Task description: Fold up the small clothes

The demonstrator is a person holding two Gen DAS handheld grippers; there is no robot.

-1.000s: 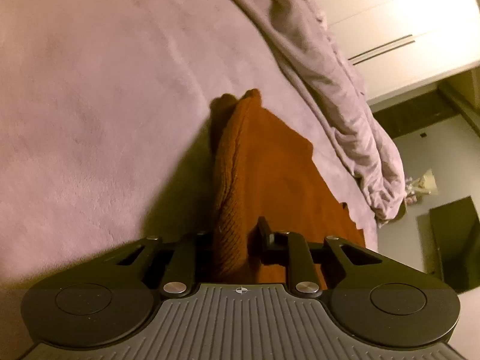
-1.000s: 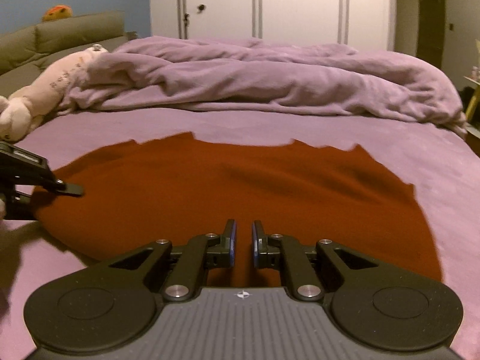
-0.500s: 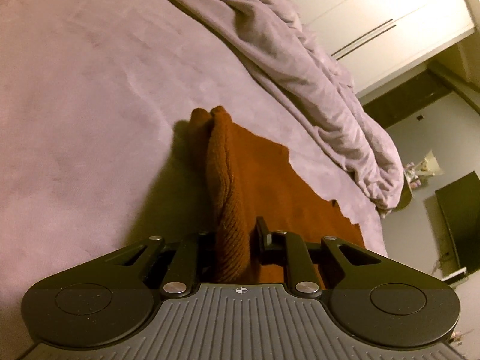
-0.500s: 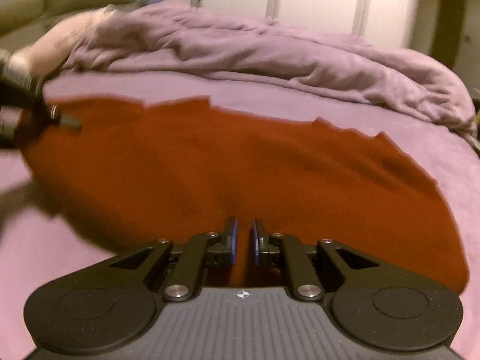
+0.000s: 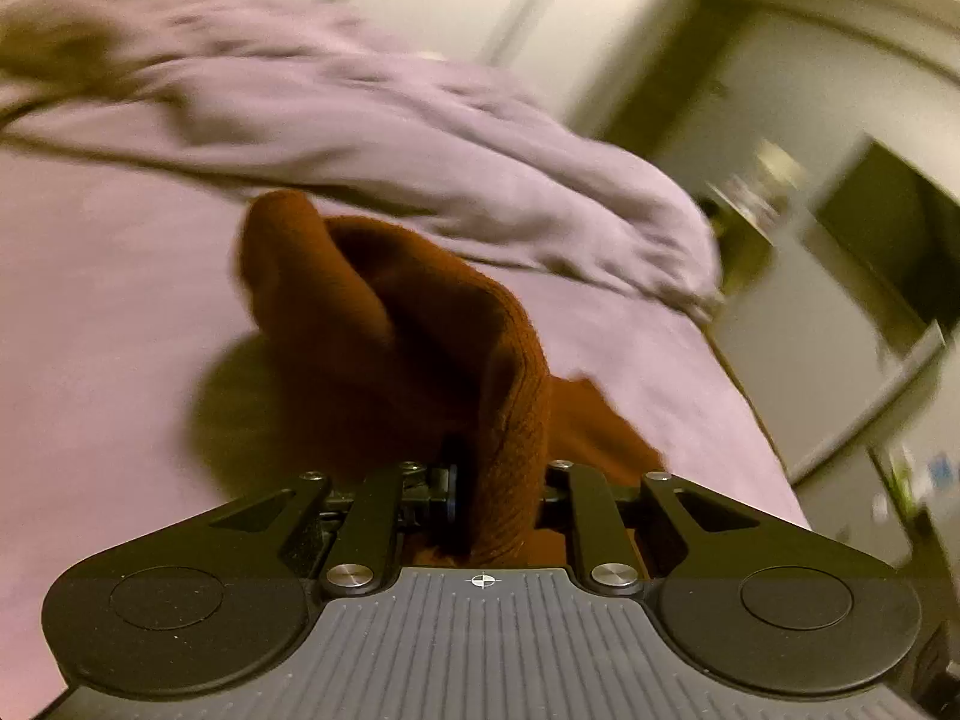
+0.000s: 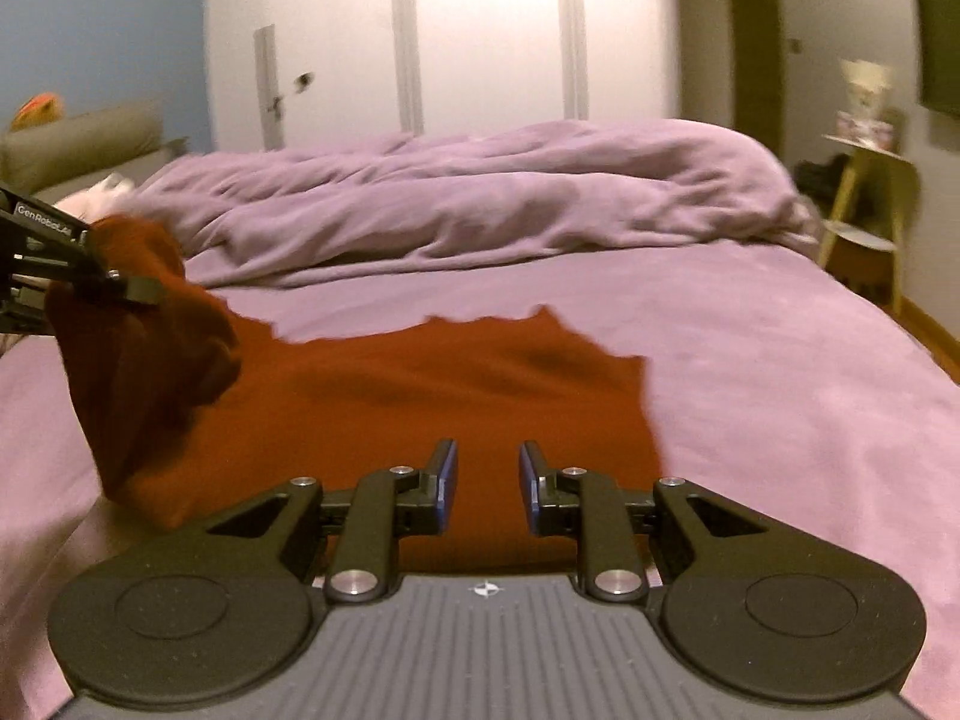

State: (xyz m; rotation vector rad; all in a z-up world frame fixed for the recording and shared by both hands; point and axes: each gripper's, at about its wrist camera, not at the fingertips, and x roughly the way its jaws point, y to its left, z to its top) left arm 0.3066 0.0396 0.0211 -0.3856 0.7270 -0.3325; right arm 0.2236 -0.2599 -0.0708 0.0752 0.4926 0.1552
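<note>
The rust-brown knit garment (image 6: 420, 396) lies spread on the purple bedsheet (image 6: 780, 372), most of it flat, with its left end lifted off the bed. My left gripper (image 5: 498, 480) has that end: its jaws are clamped on a thick ribbed fold of the knit, which bulges up between them and hides the right fingertip. From my left wrist view the raised cloth (image 5: 372, 324) stands as a rounded hump throwing a dark shadow on the sheet, and only a small flat corner shows beyond it. My right wrist view gives what that one cannot: the whole flat spread with its ragged far edge, and my left gripper (image 6: 129, 291) coming in from the left border, its body cut off by the frame, the lifted end hanging below it.

My right gripper (image 6: 486, 480) hovers over the near edge of the garment. Its jaws have just been opening and stand a little apart, blue pads (image 6: 447, 474) facing each other, nothing pressed between them.

Behind the garment a crumpled purple duvet (image 6: 480, 198) is heaped across the bed. Beyond it stand white wardrobe doors (image 6: 480, 48), and at the right a small yellow side table (image 6: 864, 192) bearing things too blurred to make out. The left view is smeared throughout, its background unreadable.
</note>
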